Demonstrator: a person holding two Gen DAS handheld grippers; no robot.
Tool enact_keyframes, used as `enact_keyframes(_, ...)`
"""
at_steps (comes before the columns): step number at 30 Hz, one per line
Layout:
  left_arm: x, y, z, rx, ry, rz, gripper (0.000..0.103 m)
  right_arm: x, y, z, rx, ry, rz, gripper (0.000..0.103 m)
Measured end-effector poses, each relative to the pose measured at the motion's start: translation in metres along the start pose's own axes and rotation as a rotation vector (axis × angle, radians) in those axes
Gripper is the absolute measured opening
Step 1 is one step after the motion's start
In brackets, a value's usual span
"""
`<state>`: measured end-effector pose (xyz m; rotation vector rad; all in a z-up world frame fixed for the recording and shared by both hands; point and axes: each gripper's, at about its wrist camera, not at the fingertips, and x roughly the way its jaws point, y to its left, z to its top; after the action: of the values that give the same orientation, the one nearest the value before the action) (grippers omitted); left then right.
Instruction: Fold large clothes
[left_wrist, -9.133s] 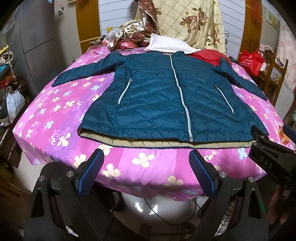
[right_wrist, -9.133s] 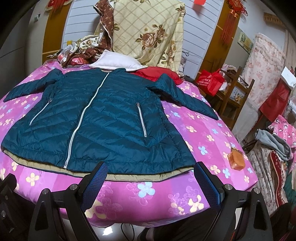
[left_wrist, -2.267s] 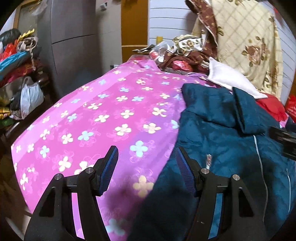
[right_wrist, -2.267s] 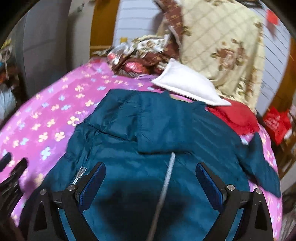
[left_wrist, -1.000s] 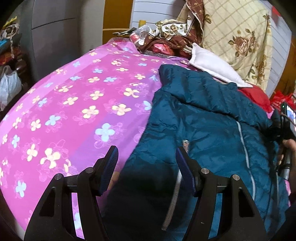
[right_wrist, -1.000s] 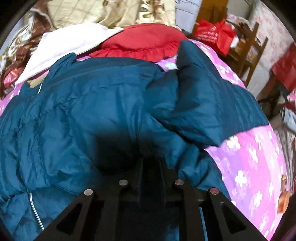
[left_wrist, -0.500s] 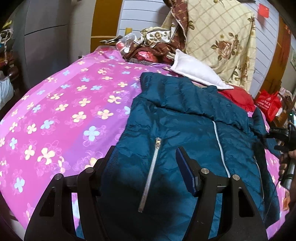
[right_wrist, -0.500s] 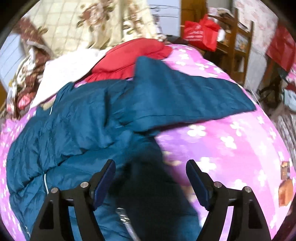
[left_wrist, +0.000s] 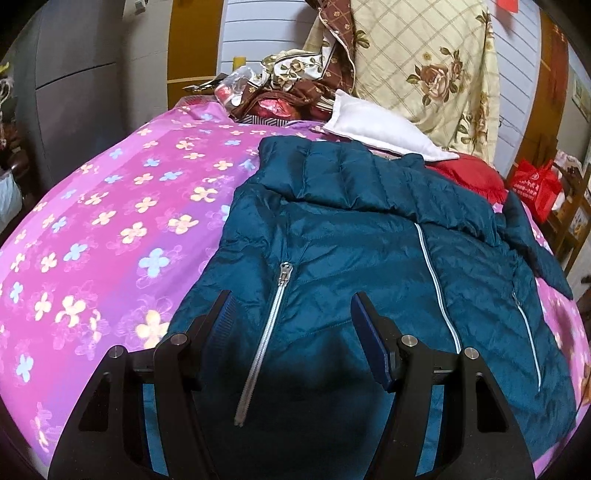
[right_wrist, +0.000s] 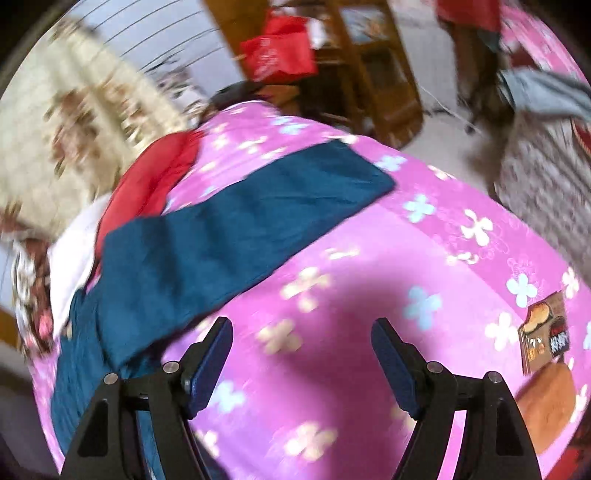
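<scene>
A teal quilted jacket (left_wrist: 369, 240) lies front-up on the pink flowered bedsheet (left_wrist: 110, 229). Its left sleeve (left_wrist: 351, 173) is folded across the chest below the collar. My left gripper (left_wrist: 291, 306) hovers open over the left pocket zip (left_wrist: 266, 332), with nothing pressed between its pads. In the blurred right wrist view the jacket's right sleeve (right_wrist: 240, 221) lies stretched out flat on the sheet. My right gripper (right_wrist: 302, 325) stands open above bare pink sheet (right_wrist: 369, 258), just beside that sleeve and holding nothing.
A white pillow (left_wrist: 376, 129), a red cushion (left_wrist: 469, 173) and a floral quilt (left_wrist: 424, 66) crowd the bed's far end. An orange packet (right_wrist: 546, 343) lies near the bed's right edge. A red bag (right_wrist: 280, 51) and wooden furniture (right_wrist: 380, 66) stand beyond.
My right gripper let go of the jacket fabric, opened and swung right, past the sleeve, over the sheet. My left gripper drifted right from the jacket's edge to over the pocket zip.
</scene>
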<state>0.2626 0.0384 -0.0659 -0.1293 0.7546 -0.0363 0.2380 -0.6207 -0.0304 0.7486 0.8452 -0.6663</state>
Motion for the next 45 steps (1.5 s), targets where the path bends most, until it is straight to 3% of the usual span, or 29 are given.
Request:
enact_keyframes(8, 0.015, -0.002, -0.001, -0.008, -0.003, 0.033, 0.065, 0.061, -0.034, 0.045, 0.101, 0.024, 0.039, 0.074)
enact_keyframes(14, 0.028, -0.007, -0.004, 0.025, 0.004, 0.059, 0.065, 0.099, -0.030, 0.062, 0.142, 0.036, 0.101, 0.064)
enact_keyframes(21, 0.038, -0.005, -0.006, 0.008, 0.022, 0.072, 0.065, 0.122, -0.011, 0.081, 0.143, -0.002, 0.106, 0.063)
enact_keyframes(22, 0.040, -0.005, -0.007, 0.010, 0.026, 0.072, 0.065, 0.123, -0.009, 0.083, 0.143, -0.011, 0.096, 0.059)
enact_keyframes(24, 0.045, -0.007, -0.009, 0.018, 0.038, 0.075, 0.065, 0.128, -0.003, 0.086, 0.114, -0.015, 0.033, 0.021)
enact_keyframes(26, 0.051, -0.008, -0.011, 0.023, 0.059, 0.082, 0.065, 0.128, 0.001, 0.089, 0.084, -0.023, -0.011, 0.014)
enact_keyframes(30, 0.055, -0.007, -0.013, 0.016, 0.070, 0.085, 0.065, 0.107, 0.025, 0.093, -0.040, -0.080, -0.111, 0.009)
enact_keyframes(34, 0.054, -0.007, -0.014, 0.016, 0.070, 0.085, 0.065, 0.060, 0.061, 0.099, -0.127, -0.161, -0.146, 0.008)
enact_keyframes(40, 0.047, -0.005, -0.015, 0.000, 0.054, 0.121, 0.065, -0.024, 0.146, 0.085, -0.287, -0.262, -0.102, 0.007)
enact_keyframes(45, 0.032, 0.004, -0.007, -0.016, 0.037, 0.126, 0.065, -0.081, 0.228, 0.041, -0.417, -0.310, -0.017, 0.007)
